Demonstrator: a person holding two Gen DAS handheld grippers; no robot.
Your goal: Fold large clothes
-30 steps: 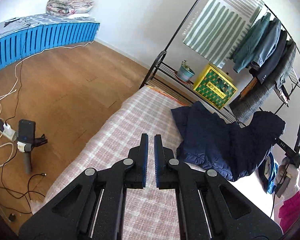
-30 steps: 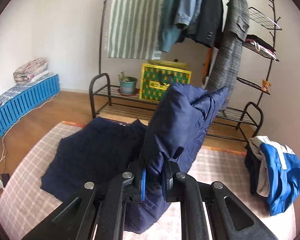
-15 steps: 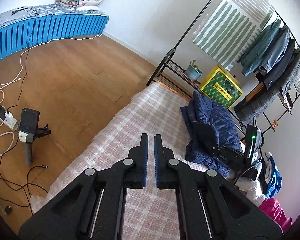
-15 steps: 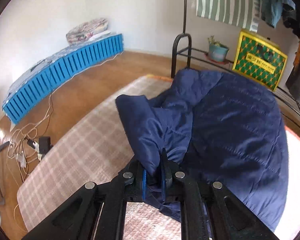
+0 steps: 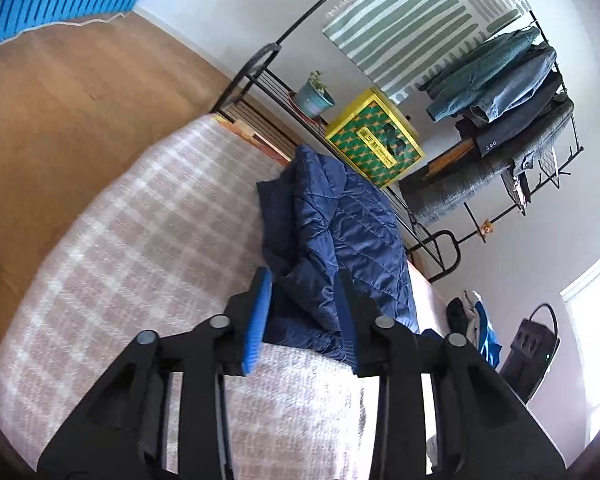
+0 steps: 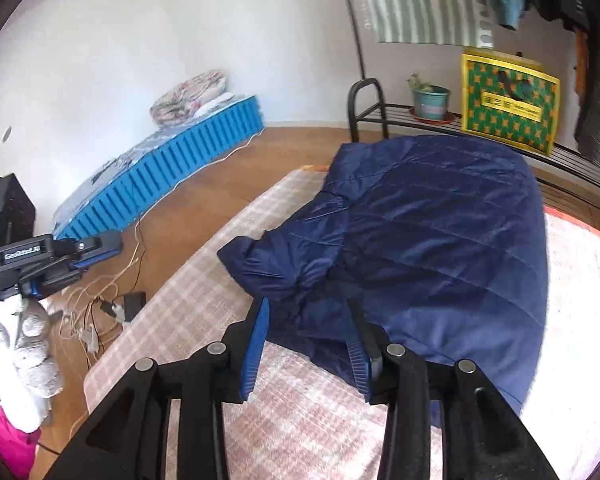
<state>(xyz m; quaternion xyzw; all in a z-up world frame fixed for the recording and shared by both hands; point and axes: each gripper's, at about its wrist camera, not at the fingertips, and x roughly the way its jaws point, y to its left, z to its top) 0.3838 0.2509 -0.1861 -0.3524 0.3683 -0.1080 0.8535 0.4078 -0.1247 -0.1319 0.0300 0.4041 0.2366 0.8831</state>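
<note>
A bed [image 6: 188, 312] with a pink checked cover carries a folded navy quilted jacket [image 6: 440, 240] toward its far right side. Both the left gripper [image 5: 304, 312] and right gripper [image 6: 308, 332] have just been opening their jaws, which now stand apart around the jacket's near edge, gripping nothing.

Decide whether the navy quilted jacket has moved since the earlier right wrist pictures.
Yes. The navy quilted jacket was lifted in front of the yellow crate; now it lies folded on the checked blanket, below the crate.
</note>
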